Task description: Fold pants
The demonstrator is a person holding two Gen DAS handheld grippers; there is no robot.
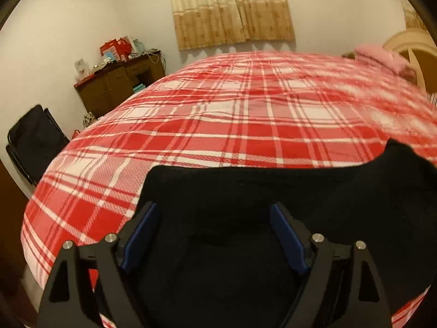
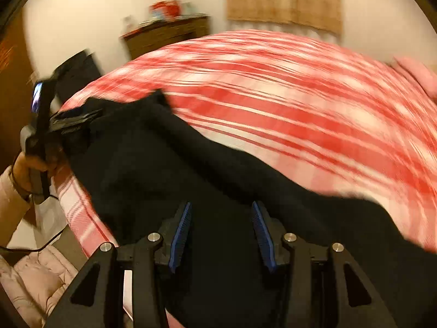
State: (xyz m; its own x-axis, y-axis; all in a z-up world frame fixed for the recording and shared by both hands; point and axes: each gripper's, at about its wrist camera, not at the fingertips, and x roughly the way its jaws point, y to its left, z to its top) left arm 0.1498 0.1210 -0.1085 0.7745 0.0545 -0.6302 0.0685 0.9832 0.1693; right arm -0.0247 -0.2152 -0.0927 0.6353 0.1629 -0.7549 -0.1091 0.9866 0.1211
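Only the right wrist view shows the person's left hand [image 2: 30,169] gripping the left gripper [image 2: 73,125] at the black pants' [image 2: 169,180] far edge. Both grippers' fingers spread wide, clamping nothing; left gripper [image 1: 213,235], right gripper [image 2: 221,235]. Pants lie on the plaid bed [image 1: 218,114], beneath and between the fingers [image 1: 142,235].

My right wrist view is motion-blurred: the bedspread [image 2: 300,104] smears into streaks. The pants [image 1: 273,218] run off the frame's bottom, hiding the bedspread beneath them.
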